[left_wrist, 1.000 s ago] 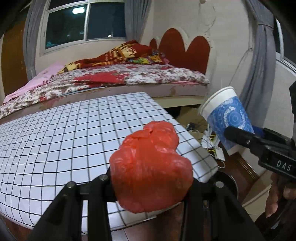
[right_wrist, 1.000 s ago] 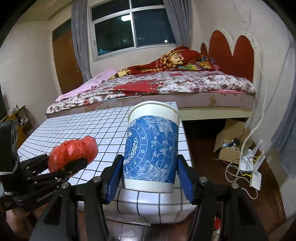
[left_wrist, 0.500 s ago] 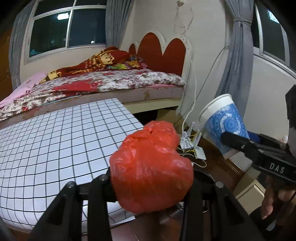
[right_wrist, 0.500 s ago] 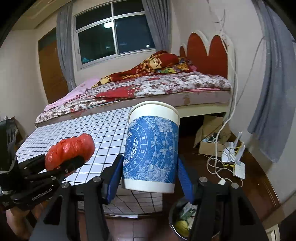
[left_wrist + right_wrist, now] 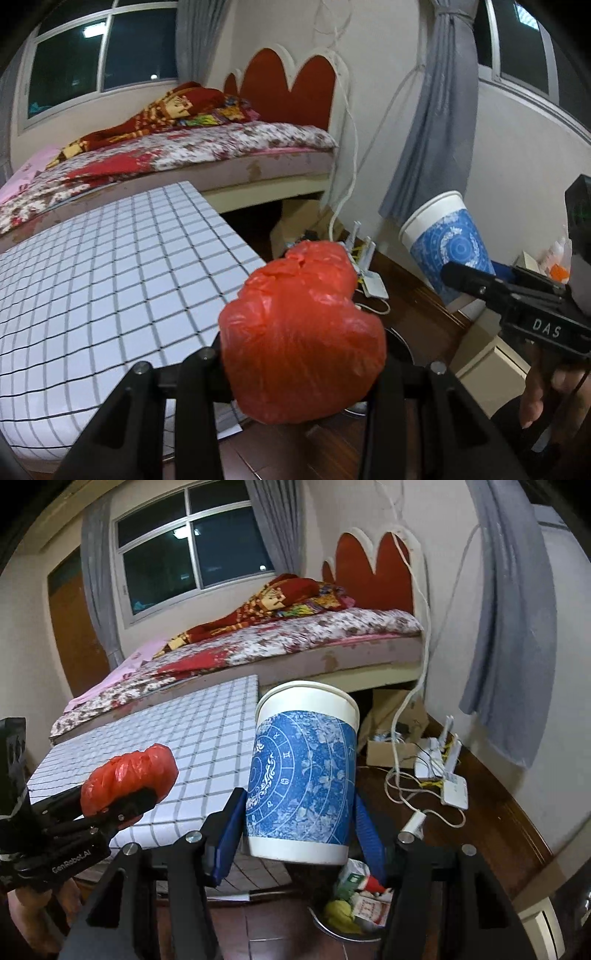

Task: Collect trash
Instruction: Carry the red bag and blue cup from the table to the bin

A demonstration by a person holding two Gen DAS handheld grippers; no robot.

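My left tool [image 5: 295, 365] is clamped on a crumpled red plastic bag [image 5: 301, 328], which bulges above and ahead of its fingers; my right tool [image 5: 299, 834] is clamped on a blue-patterned paper cup [image 5: 303, 771], held upright between blue pads. Both pieces of trash hang in the air past the edge of the grid-patterned desk [image 5: 192, 746], which lies to the left of the right tool. Below and just ahead of the right tool sits a metal bin [image 5: 343, 932] with cartons and scraps in it, only partly in view. I judge the risks to be these: the cup could tip or bounce off the bin's rim if I let go off-centre, the light bag could cling to a finger, and cables [image 5: 406, 782] on the floor beyond could snag a low swing.
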